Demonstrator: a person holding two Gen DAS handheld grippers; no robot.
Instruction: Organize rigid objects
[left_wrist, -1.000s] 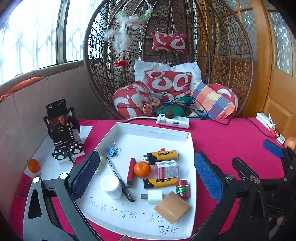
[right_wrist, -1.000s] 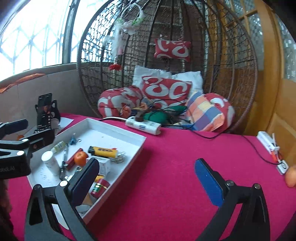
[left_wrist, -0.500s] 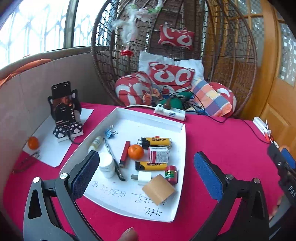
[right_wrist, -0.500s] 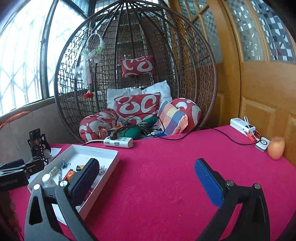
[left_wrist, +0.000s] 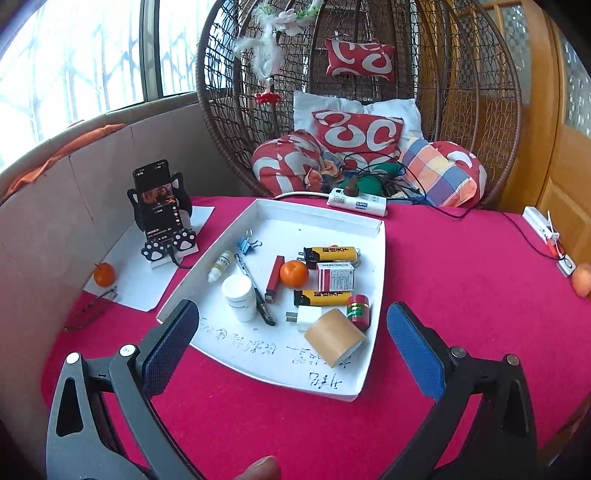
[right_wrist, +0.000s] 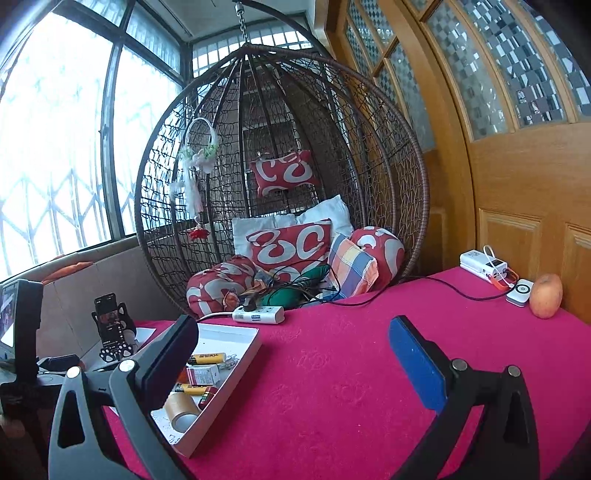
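A: Left claw (left_wrist: 291, 343) state?

B: Spread wide, nothing between the blue pads, held above the red surface (left_wrist: 461, 280). White tray (left_wrist: 376, 236) sits straight ahead of it, near edge between the two fingers.

A: What's in the tray?

B: Closest to the claw: roll of brown tape (left_wrist: 334, 341), leaning on a small red jar (left_wrist: 358, 311). White plug (left_wrist: 304, 317) just left of the tape. Beyond those, a yellow lighter (left_wrist: 323, 297), a red-and-white box (left_wrist: 335, 278), then a second yellow lighter (left_wrist: 328, 254). Tangerine (left_wrist: 294, 273) touches the box's left side. Red lighter (left_wrist: 274, 278) left of the tangerine, then a black pen (left_wrist: 255, 291), a white bottle (left_wrist: 239, 297) upright by the left finger, a dropper bottle (left_wrist: 221, 266) and a blue clip (left_wrist: 245, 243) at the far left.

A: Right claw (right_wrist: 291, 350)?

B: Also wide open and empty, above the surface. The tray is under its left finger; only the tape, the jar, the box and the lighters show from there. Bare red cloth ahead of the right finger.

A: Anything outside the tray?

B: Phone on a stand (left_wrist: 162, 210) far left of the left claw, a second tangerine (left_wrist: 104, 274) beside it. Power strip (left_wrist: 357, 201) beyond the tray. Apple (right_wrist: 546, 295) far right of the right claw.
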